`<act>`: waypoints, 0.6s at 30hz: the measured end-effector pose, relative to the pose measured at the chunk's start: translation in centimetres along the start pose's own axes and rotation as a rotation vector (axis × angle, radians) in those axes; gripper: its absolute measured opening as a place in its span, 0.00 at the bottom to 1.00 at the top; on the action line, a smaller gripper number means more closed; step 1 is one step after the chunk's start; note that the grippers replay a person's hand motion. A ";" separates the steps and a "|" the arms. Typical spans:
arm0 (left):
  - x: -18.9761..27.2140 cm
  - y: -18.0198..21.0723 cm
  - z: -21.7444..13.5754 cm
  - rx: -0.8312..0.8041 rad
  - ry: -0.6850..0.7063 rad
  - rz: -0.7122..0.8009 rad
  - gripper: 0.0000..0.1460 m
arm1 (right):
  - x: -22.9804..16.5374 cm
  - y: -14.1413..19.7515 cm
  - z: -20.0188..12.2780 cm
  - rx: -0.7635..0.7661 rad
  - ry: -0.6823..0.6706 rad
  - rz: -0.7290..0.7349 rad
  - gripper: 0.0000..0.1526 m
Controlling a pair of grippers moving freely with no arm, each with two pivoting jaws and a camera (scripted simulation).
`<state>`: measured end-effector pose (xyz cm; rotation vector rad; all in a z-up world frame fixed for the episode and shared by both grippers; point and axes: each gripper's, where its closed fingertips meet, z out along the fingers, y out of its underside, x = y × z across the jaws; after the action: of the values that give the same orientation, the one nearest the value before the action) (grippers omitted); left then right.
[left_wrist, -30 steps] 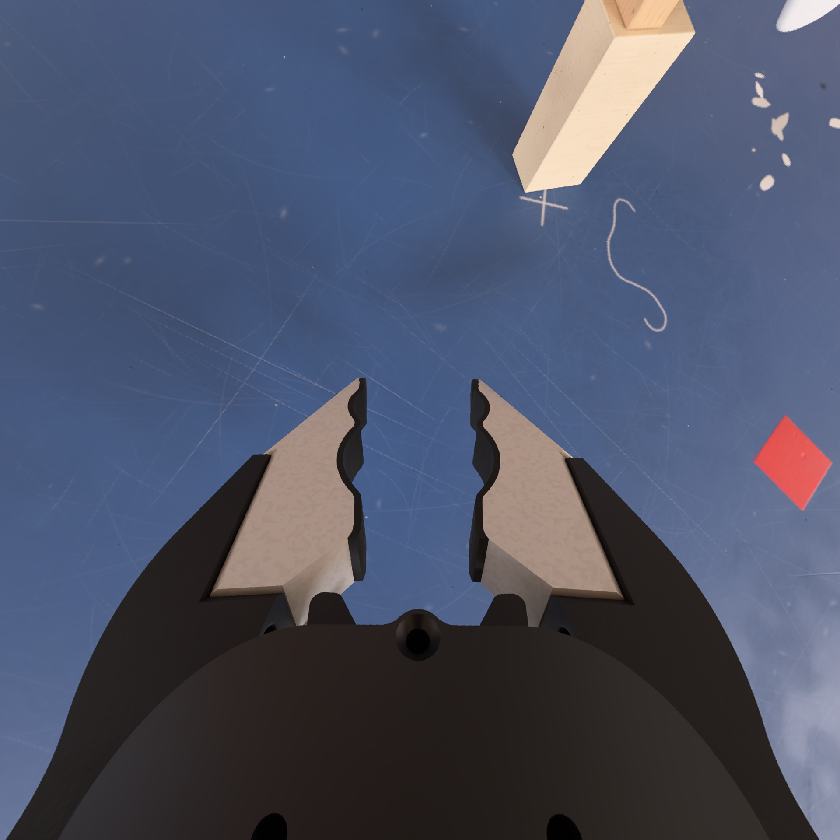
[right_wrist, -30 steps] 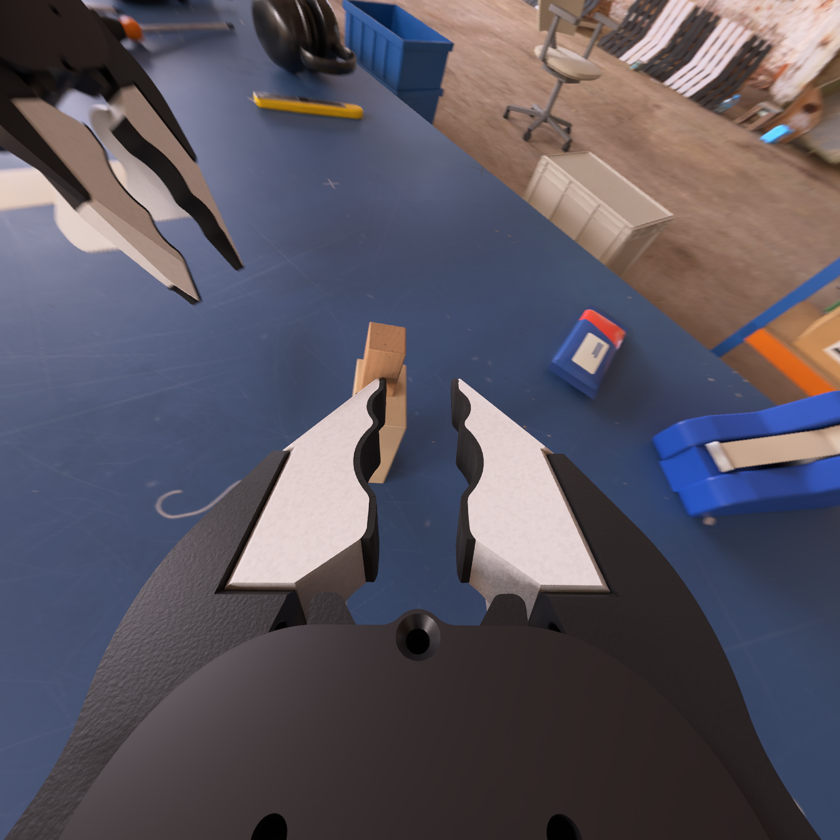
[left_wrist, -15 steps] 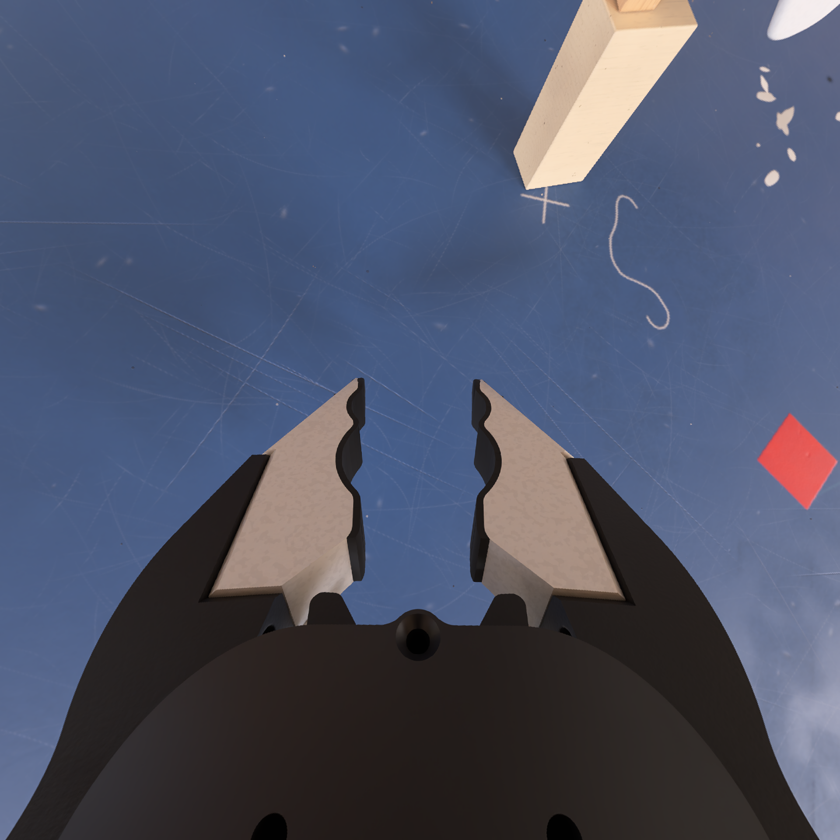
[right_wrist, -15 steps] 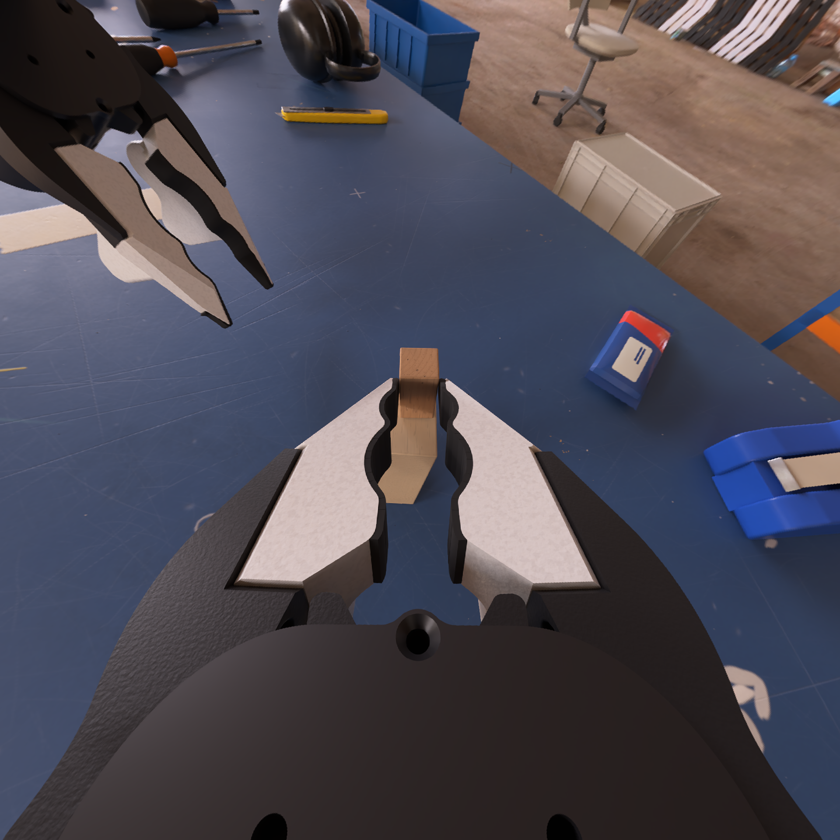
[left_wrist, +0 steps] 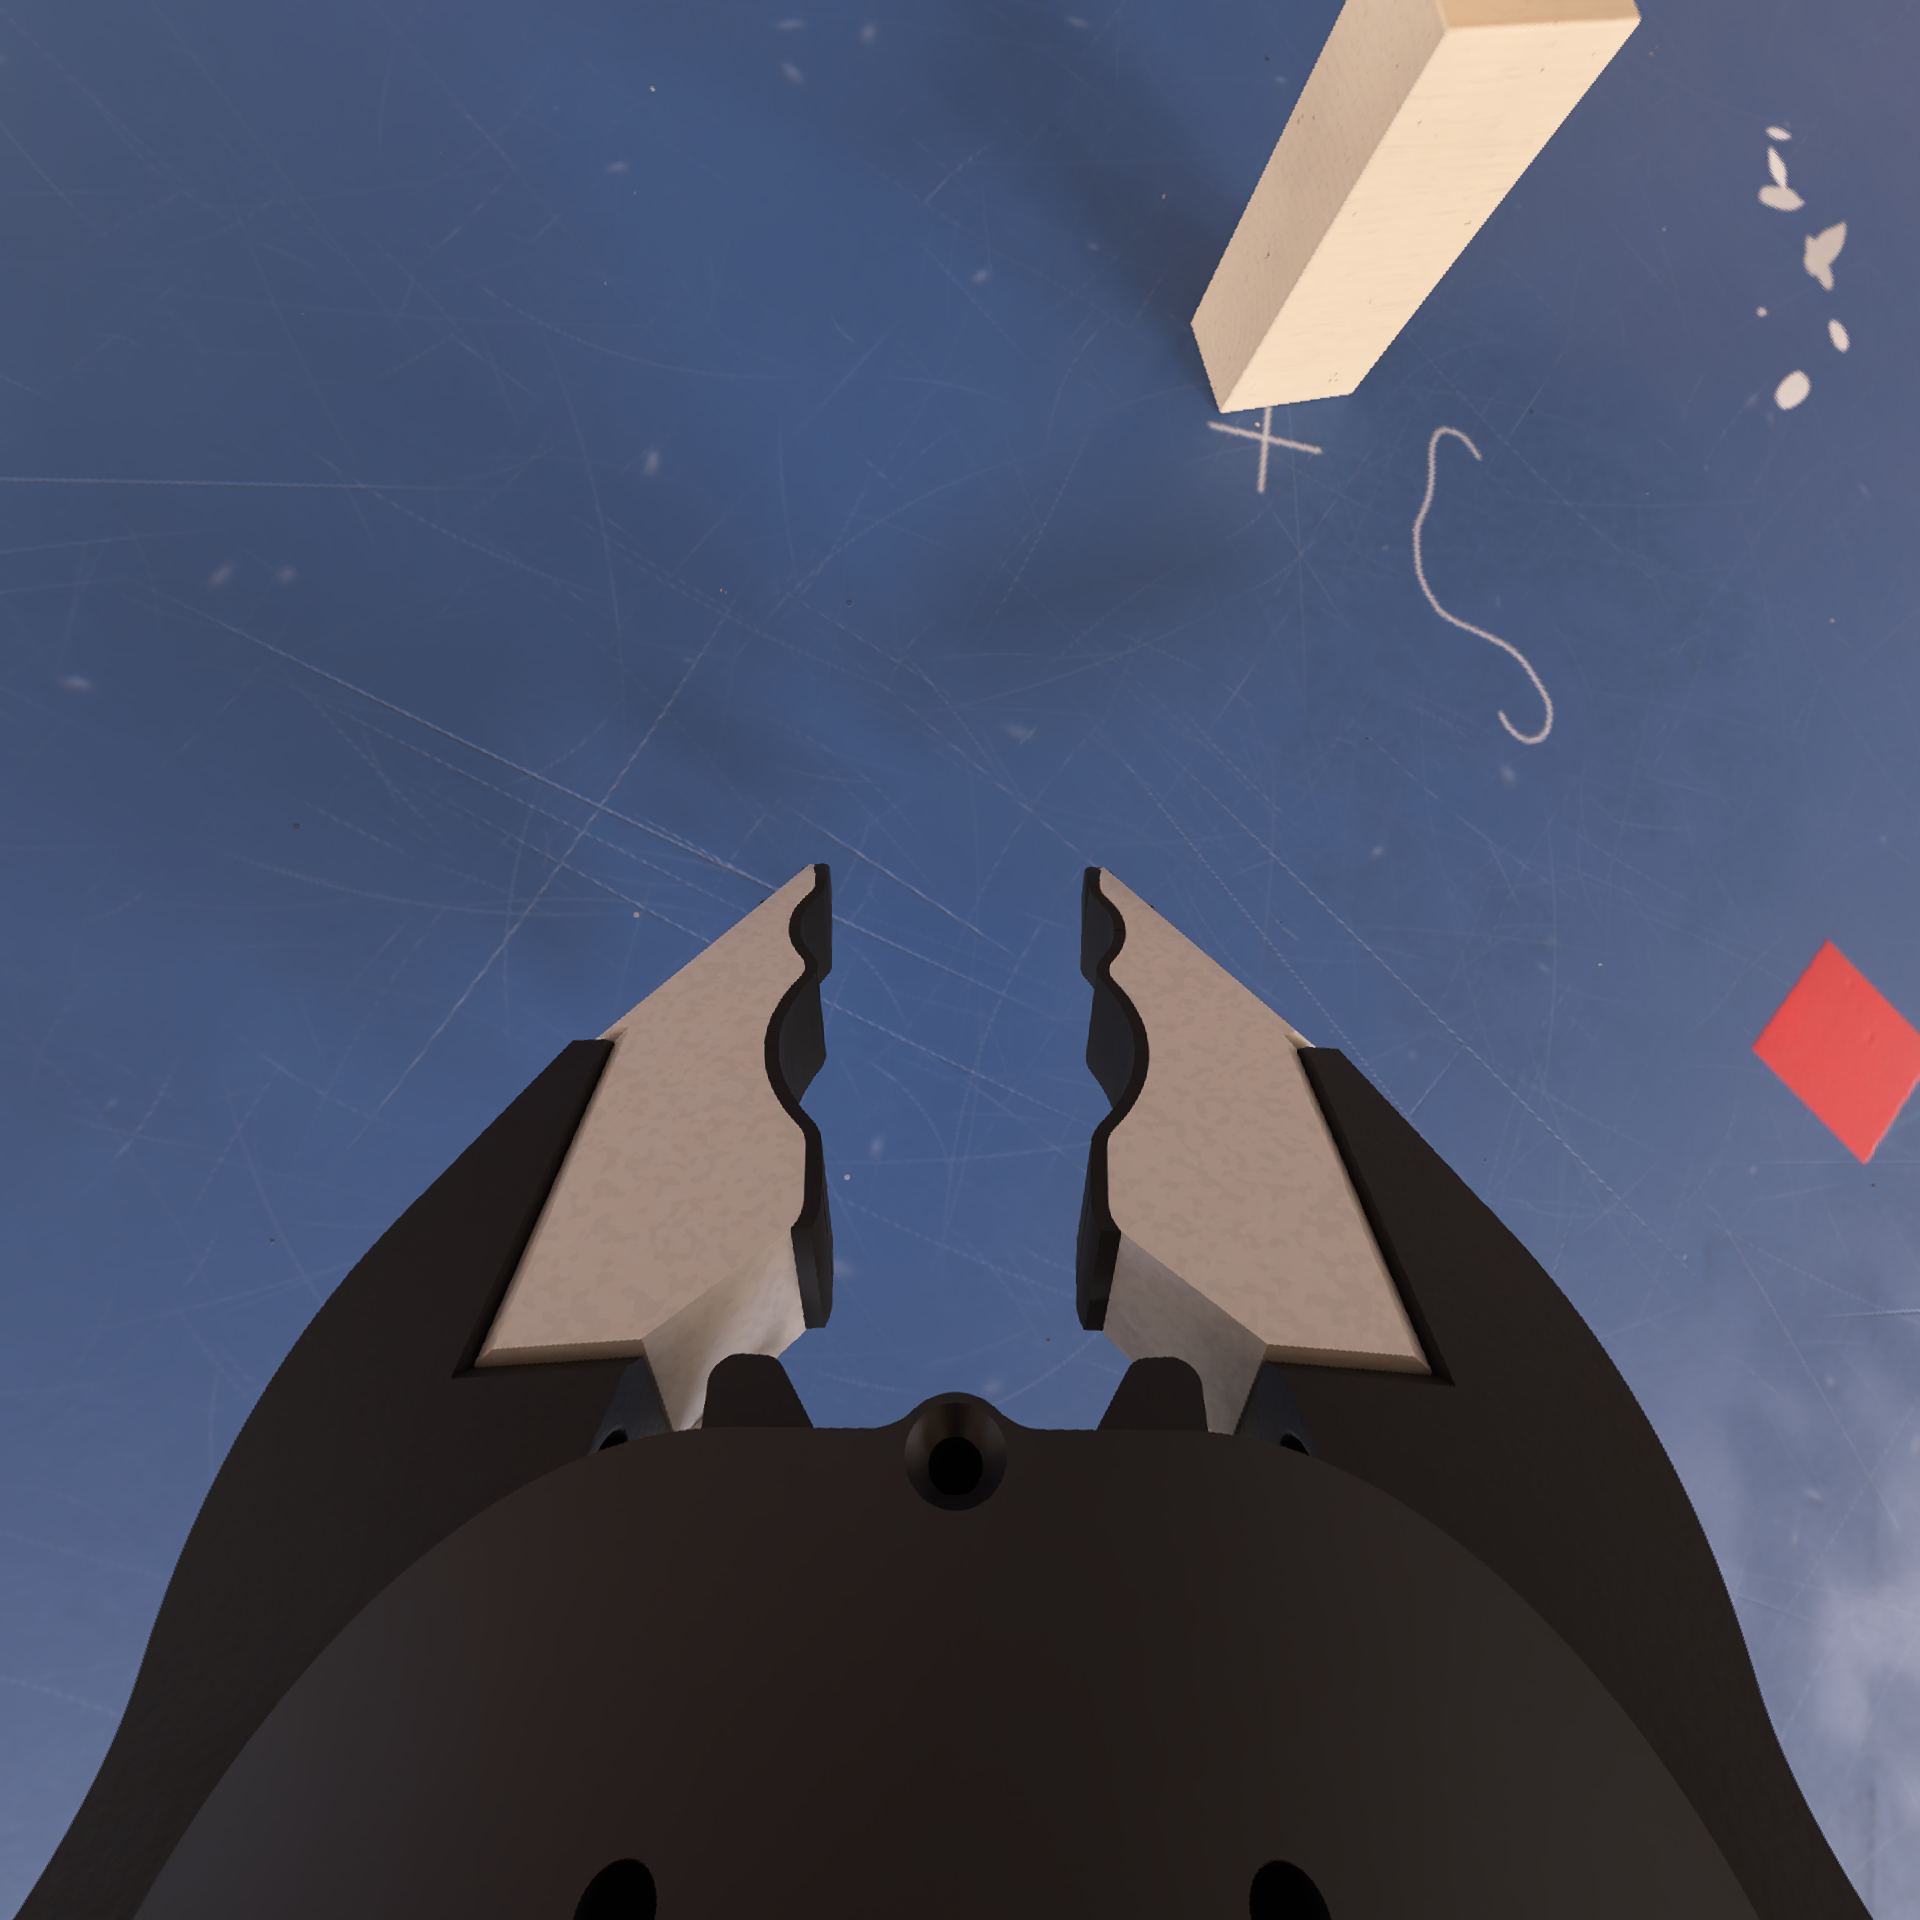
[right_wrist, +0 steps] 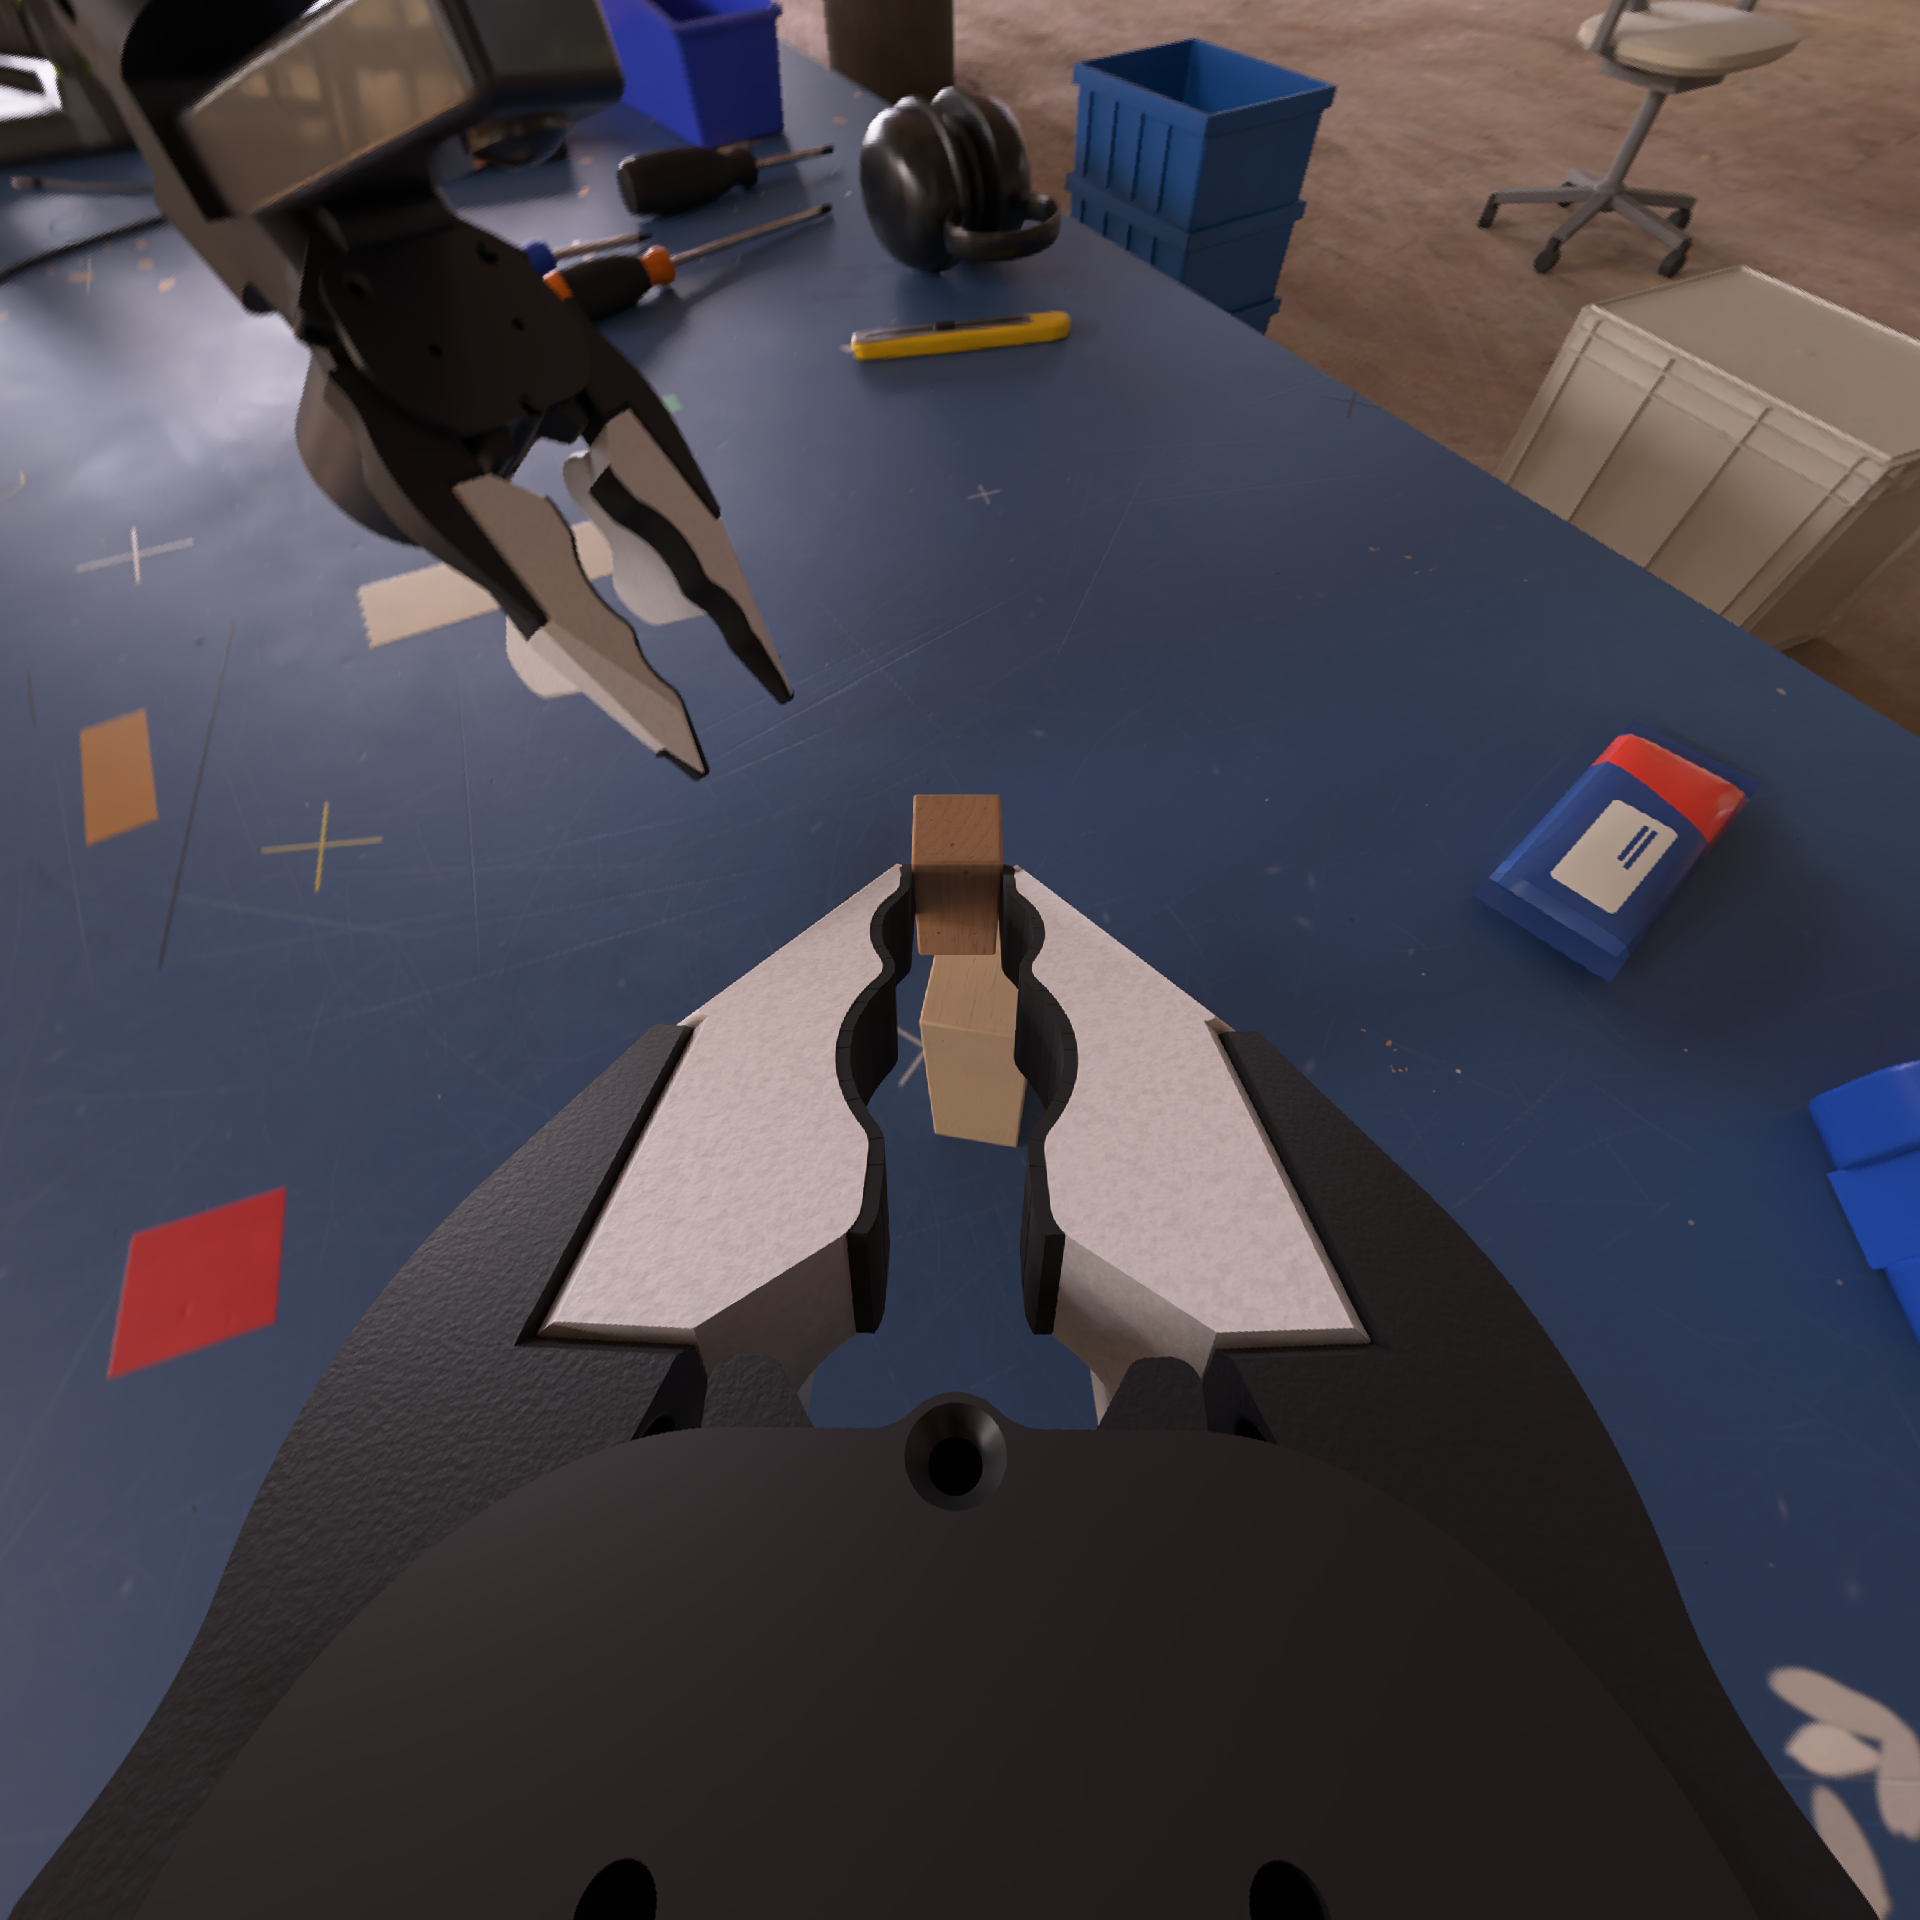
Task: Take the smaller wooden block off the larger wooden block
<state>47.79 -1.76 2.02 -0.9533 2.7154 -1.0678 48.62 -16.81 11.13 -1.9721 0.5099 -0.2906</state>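
The larger wooden block [right_wrist: 971, 1070] is pale and stands upright on the blue table; it also shows in the left wrist view [left_wrist: 1392, 208], top right. My right gripper [right_wrist: 956, 873] is shut on the smaller brown wooden block [right_wrist: 956, 847], gripped at the fingertips right at the top of the larger block. I cannot tell whether the two blocks still touch. The smaller block does not show in the left wrist view. My left gripper [left_wrist: 956, 873] is open and empty; in the right wrist view [right_wrist: 738, 732] it hovers up and to the left of the blocks.
A blue and red box [right_wrist: 1621, 852] lies to the right, and a blue tape dispenser [right_wrist: 1870, 1164] sits at the right edge. A yellow knife [right_wrist: 961, 335], black earmuffs [right_wrist: 945, 187], screwdrivers [right_wrist: 717, 171] and blue bins [right_wrist: 1195, 156] lie farther back. The table's right edge runs diagonally.
My right gripper moved in around the smaller block and shut on it. The smaller block no longer shows on the larger block in the left wrist view. My left gripper barely moved.
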 end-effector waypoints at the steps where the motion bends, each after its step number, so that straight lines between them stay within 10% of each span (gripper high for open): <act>1: 0.0 0.1 0.1 -0.003 0.000 0.000 0.33 | -0.1 0.2 -0.1 -0.010 -0.007 -0.018 0.10; 18: -0.2 0.3 0.3 -0.016 -0.013 0.001 0.32 | -1.9 1.1 -0.5 -0.010 -0.150 -0.135 0.10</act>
<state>47.89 -1.65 1.52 -0.9578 2.7183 -1.0377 46.50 -16.67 10.43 -2.0230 0.2828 -0.2221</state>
